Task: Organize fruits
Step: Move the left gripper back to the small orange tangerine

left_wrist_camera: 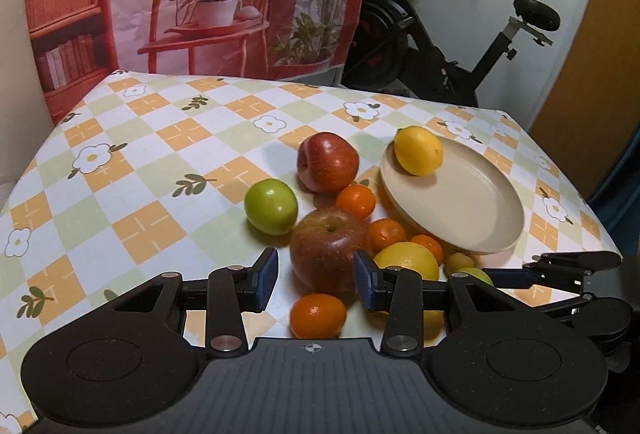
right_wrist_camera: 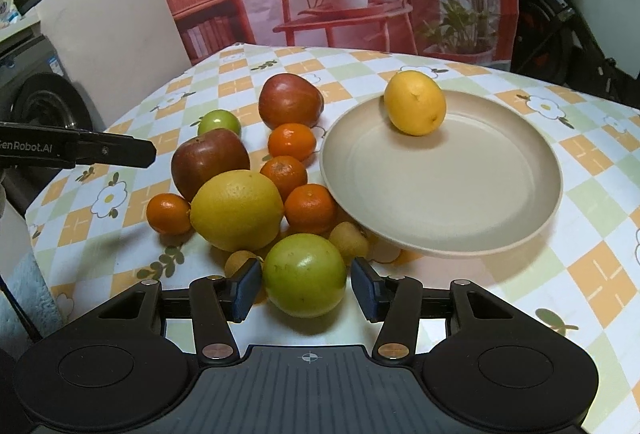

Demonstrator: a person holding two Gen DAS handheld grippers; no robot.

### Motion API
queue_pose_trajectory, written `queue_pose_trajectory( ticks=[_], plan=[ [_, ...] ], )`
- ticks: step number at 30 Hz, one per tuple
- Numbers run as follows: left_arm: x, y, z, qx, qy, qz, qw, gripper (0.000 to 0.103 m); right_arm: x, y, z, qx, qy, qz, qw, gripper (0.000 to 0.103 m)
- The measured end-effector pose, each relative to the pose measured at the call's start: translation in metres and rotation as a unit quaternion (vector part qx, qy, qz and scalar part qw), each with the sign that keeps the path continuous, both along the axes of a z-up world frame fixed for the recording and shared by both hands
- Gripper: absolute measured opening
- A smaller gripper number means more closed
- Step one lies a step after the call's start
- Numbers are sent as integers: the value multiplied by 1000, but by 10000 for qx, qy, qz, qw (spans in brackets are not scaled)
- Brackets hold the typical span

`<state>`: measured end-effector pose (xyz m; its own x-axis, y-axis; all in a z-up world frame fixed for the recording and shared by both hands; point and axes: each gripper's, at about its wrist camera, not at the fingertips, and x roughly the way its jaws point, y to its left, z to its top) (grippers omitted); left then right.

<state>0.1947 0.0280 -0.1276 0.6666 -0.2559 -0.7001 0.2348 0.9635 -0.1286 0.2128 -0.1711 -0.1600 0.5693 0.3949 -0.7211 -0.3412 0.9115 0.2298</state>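
Both claws gape wide — left claw (left_wrist_camera: 316, 280) straddling a red apple (left_wrist_camera: 326, 252), right claw (right_wrist_camera: 306, 288) flanking a green apple (right_wrist_camera: 304, 274).

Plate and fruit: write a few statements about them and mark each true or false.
1. One lemon lies on the plate. True.
2. The plate holds an orange too. False: only the lemon is on it.
3. The right gripper has its fingers either side of a green apple. True.
4. The left gripper is shut on a red apple. False: its fingers are open.
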Motion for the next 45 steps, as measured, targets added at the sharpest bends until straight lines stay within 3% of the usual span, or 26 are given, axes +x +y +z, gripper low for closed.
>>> queue_pose_trajectory(
  ticks=[7, 20, 45],
  plan=[
    [3, 4, 0, -39, 68, 125, 9999, 44, 0, -2, -3, 112, 46, -11, 9999, 44],
    [6, -1, -24, -39, 516, -134, 9986, 49, -1, -2, -4, 115, 40, 1, 9999, 44],
    [13, -6, -49, 9, 794, -195, 9967, 48, -3, 0, -4, 87, -20, 22, 10000, 44]
  ],
)
